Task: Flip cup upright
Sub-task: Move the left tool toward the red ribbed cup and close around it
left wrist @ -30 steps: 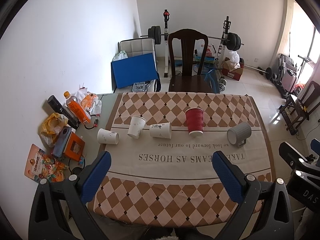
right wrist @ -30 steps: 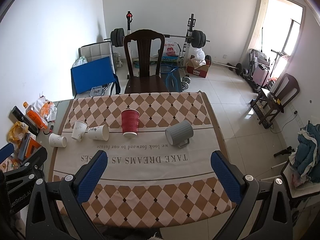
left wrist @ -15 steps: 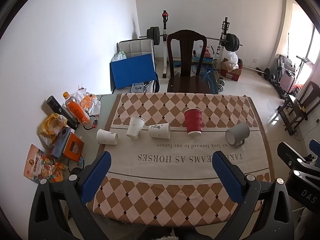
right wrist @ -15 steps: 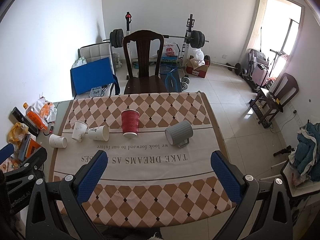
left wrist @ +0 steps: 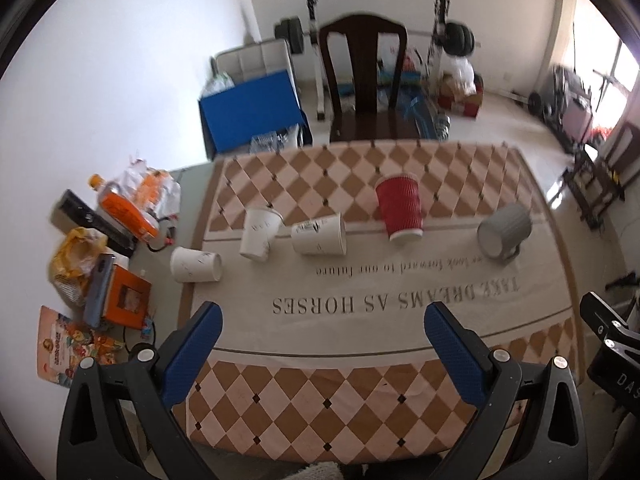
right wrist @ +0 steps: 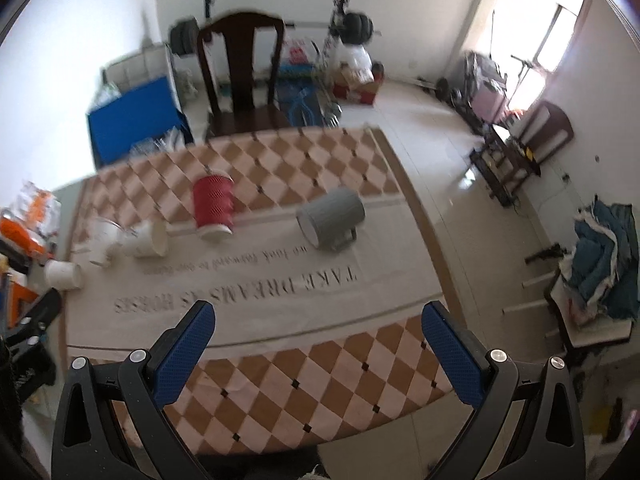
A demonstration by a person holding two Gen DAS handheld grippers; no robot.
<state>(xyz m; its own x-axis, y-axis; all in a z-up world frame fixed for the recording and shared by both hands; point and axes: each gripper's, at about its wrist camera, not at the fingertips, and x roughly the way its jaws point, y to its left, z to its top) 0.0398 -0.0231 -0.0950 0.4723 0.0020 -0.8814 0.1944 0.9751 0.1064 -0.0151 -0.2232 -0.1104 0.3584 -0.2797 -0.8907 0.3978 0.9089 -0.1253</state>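
Five cups lie in a row across the tablecloth (left wrist: 360, 344): three white paper cups, a red cup (left wrist: 399, 209) standing mouth-down, and a grey mug (right wrist: 331, 218) on its side, handle against the cloth. Left gripper (left wrist: 322, 350) and right gripper (right wrist: 318, 346) hover above the near edge, jaws spread wide, holding nothing. Risk: the light paper cups, lying close together, may roll or crush if a neighbour is pinched.

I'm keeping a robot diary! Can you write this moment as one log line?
left gripper: open, empty | right gripper: open, empty | red ribbed paper cup: upside down | grey ribbed mug: on its side
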